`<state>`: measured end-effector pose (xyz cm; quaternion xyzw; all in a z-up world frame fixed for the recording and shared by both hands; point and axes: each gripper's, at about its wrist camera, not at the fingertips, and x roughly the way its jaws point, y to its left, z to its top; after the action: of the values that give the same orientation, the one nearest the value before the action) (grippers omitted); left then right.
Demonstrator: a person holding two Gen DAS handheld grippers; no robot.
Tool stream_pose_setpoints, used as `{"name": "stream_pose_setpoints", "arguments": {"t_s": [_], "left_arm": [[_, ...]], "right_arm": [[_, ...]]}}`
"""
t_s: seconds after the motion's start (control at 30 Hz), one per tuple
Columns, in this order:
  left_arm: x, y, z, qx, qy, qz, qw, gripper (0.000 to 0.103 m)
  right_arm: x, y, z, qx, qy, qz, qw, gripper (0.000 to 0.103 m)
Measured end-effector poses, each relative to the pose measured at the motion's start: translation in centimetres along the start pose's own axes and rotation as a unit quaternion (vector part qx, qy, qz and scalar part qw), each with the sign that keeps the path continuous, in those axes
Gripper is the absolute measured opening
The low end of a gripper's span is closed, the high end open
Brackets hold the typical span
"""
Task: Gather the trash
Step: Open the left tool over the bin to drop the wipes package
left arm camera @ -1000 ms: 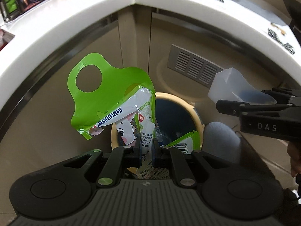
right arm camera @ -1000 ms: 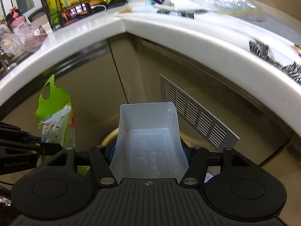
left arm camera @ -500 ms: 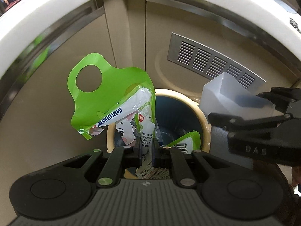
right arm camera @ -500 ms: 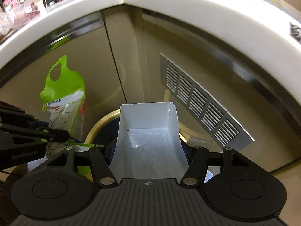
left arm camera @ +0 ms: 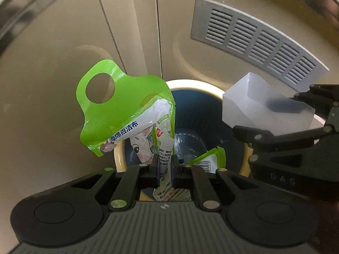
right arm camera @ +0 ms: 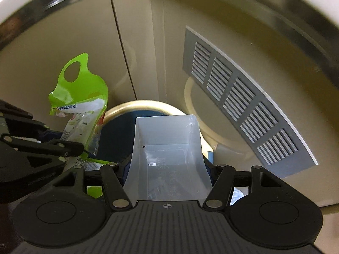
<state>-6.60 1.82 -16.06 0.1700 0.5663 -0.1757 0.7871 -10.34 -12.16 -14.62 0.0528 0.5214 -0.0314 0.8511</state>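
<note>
The left tongs (left arm camera: 165,170) are clenched on a torn green and white sponge-cloth wrapper (left arm camera: 127,114), pinching its printed clear lower part while the green header with its round hang hole stands above; blue Chinese lettering and a cartoon animal show on the front. The wrapper hangs over the near left rim of a round waste bin (left arm camera: 190,84), cream at the rim and dark blue inside, which stands on the floor against beige cabinet doors with a grey vent grille (left arm camera: 254,40). The right tongs (right arm camera: 167,169) grasp a translucent white plastic box (right arm camera: 167,144), open-topped and empty, held over the bin's right side. A green packet piece with a barcode (left arm camera: 208,160) lies inside the bin.
</note>
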Motion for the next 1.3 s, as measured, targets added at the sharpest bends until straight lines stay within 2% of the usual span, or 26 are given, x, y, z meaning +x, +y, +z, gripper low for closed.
{"name": "stream_pose_setpoints", "arguments": {"t_s": [0.53,1.07,1.17,1.2,1.23,1.27,1.3], "left_arm": [[2.6,0.9,1.8,-0.005,0.031,-0.018,0.9993,0.01],[4.2,2.8,1.9,-0.014,0.062,-0.01,0.9979,0.011],[4.0,3.2,2.0,-0.017,0.057,-0.005,0.9982,0.019],[4.0,3.4,2.1,-0.017,0.055,0.0,0.9983,0.028],[4.1,3.5,1.9,-0.018,0.054,0.005,0.9984,0.041],[4.1,3.8,1.9,-0.022,0.055,0.013,0.9982,0.049],[4.1,4.2,1.9,-0.027,0.057,0.023,0.9977,0.066]], "right_arm": [[3.4,0.7,0.3,0.008,0.042,-0.012,0.999,0.064],[4.2,0.9,1.3,0.0,0.054,-0.016,0.998,0.064],[4.5,0.8,1.3,0.003,0.057,-0.022,0.998,0.065],[4.6,0.7,1.3,0.005,0.059,-0.025,0.998,0.065],[4.6,0.6,1.4,0.007,0.061,-0.029,0.998,0.065],[4.7,0.5,1.4,0.011,0.064,-0.033,0.997,0.066],[4.8,0.2,1.5,0.016,0.068,-0.037,0.997,0.07]]}}
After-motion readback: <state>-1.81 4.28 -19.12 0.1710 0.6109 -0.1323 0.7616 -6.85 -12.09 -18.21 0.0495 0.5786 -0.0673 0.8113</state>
